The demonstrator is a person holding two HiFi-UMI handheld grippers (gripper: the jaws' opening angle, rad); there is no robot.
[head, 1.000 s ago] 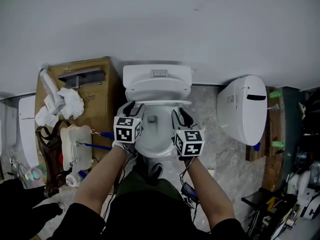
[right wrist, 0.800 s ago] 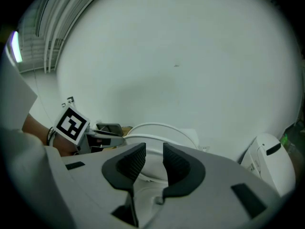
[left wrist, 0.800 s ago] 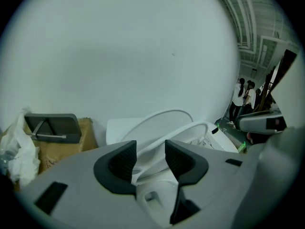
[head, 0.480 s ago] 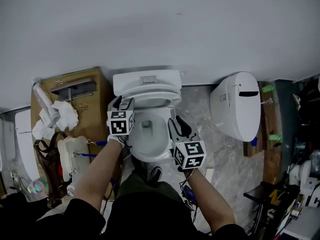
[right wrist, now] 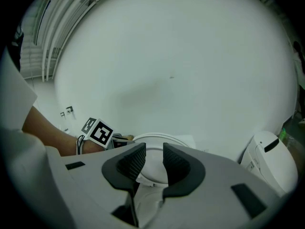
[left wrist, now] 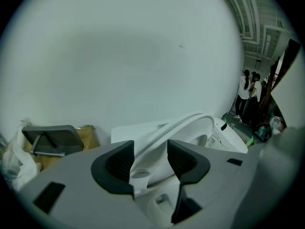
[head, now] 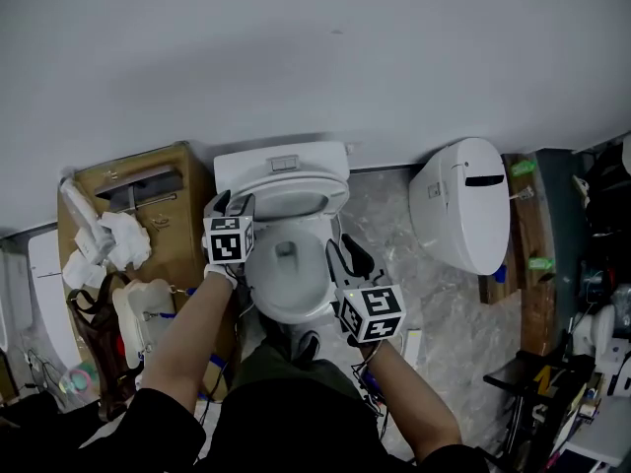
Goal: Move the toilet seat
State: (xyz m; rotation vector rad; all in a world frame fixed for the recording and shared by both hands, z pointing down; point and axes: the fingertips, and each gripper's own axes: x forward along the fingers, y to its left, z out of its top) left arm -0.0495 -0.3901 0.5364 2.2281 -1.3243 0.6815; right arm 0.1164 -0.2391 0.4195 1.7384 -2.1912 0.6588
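Observation:
The white toilet [head: 286,289] stands against the wall, its tank [head: 281,164] at the back. The toilet seat [head: 296,202] is tilted up off the bowl toward the tank. My left gripper [head: 230,203] is at the seat's left edge, shut on it. In the left gripper view the seat's rim [left wrist: 190,123] runs from between the pads [left wrist: 148,157] up to the right. My right gripper [head: 345,249] hangs open beside the bowl's right side, touching nothing. Its view shows the raised seat [right wrist: 155,144] well beyond the empty jaws [right wrist: 154,161].
A brown cardboard box [head: 148,180] with white wrappings [head: 113,235] stands left of the toilet. A second white toilet unit [head: 463,215] lies at the right on the marble floor [head: 389,210]. Clutter [head: 592,353] fills the far right. People [left wrist: 249,92] stand far off.
The seat has swung up from flat on the bowl toward the tank. My left gripper went with it toward the tank. My right gripper has come away from the bowl's right rim.

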